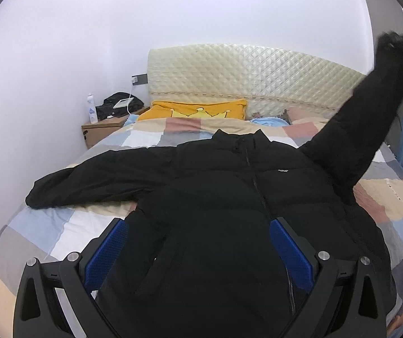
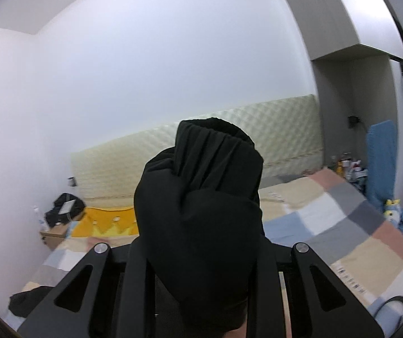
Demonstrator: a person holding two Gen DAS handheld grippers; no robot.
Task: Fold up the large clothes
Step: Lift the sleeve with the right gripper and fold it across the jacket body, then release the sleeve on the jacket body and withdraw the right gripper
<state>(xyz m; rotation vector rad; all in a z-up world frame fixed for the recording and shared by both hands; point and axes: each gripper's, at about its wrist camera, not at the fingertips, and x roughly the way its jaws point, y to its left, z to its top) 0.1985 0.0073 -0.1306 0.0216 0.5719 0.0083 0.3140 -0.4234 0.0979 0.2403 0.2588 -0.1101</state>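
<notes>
1. My left gripper hangs just above the lower front of the black padded zip-up jacket, its jaws spread wide with the blue textured pads apart and nothing between them.
2. The jacket lies front-up on the bed with the pastel patchwork quilt, collar toward the cream quilted headboard, zipper running down the middle.
3. One black sleeve lies flat, stretched out across the quilt on the left side of my left view.
4. The other black sleeve is lifted off the bed and rises diagonally to the upper right of that view.
5. My right gripper has its jaws clenched on that raised sleeve; from the right wrist view, the bunched cuff stands up between the black fingers and fills the centre.
6. A yellow pillow with a crown pattern sits at the head of the bed, beside the headboard.
7. A light wooden nightstand stands left of the bed, carrying a white spray bottle and a dark bundle of cloth.
8. A blue upright board leans against the wall at the far right of the right wrist view.
</notes>
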